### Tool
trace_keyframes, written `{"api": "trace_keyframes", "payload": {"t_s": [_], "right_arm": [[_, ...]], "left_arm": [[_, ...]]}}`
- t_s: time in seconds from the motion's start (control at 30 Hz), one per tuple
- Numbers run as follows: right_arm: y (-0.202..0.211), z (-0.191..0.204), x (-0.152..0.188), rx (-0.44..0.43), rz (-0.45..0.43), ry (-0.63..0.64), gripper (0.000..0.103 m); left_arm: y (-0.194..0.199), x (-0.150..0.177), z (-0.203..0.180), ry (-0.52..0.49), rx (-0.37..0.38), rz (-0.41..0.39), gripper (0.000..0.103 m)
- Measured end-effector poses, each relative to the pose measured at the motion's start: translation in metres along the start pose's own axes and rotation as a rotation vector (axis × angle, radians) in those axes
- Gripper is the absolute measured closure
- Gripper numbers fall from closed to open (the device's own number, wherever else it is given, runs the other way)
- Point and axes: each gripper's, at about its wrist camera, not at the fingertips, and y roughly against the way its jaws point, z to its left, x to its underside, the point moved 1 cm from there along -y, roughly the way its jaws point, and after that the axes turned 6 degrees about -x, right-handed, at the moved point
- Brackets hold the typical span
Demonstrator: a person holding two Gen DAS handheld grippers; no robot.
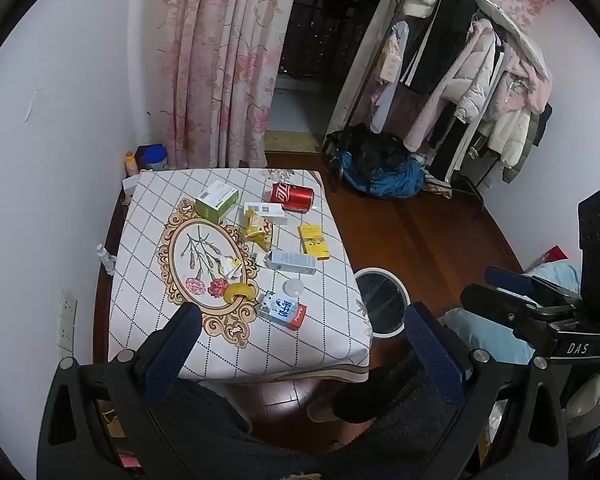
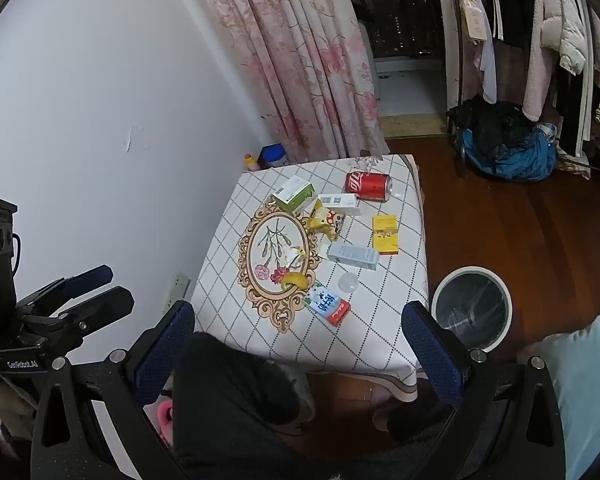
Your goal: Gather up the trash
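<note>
Trash lies scattered on a small counter [image 1: 148, 312] covered by a checked cloth with an oval floral medallion, seen at centre frame in both wrist views. At the upper right of the cloth a red soda can [image 1: 292, 197] lies on its side; left of it sits a green-and-white box [image 1: 217, 202], with a flat white box [image 1: 265, 212] between them. Just below, a crumpled yellow snack wrapper [image 1: 259, 231] rests near a yellow box [image 1: 314, 242] at the cloth's right edge. A pale blue carton [image 1: 293, 263] lies lower, with a clear round lid [image 1: 293, 288] beneath it. On the medallion's lower rim lie a piece of yellow peel [image 1: 241, 293] and crumpled paper [image 1: 230, 267]; a blue-and-red milk carton [image 1: 283, 310] lies nearest the viewer. A white-rimmed bin [image 2: 473, 307] lined with a clear bag stands on the wooden floor just right of the counter. The left gripper [image 1: 304, 332] and the right gripper [image 2: 300, 334] both hover short of the counter's near edge, jaws spread wide apart, holding nothing. Pink floral curtains [image 1: 220, 60] hang at upper centre; a rack of coats [image 1: 480, 80] fills the upper right.
</note>
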Motion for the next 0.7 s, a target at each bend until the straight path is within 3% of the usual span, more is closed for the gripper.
{"api": "trace_keyframes", "payload": {"t_s": [0.13, 0.7], "right_arm": [[0.001, -0.002, 0.001, -0.002, -0.002, -0.001, 0.0], [0.003, -0.003, 0.007, 0.013, 0.002, 0.001, 0.0]], "left_arm": [[0.001, 0.008, -0.017, -0.002, -0.004, -0.005, 0.0], [0.001, 0.001, -0.009, -0.008, 0.024, 0.005, 0.0]]}}
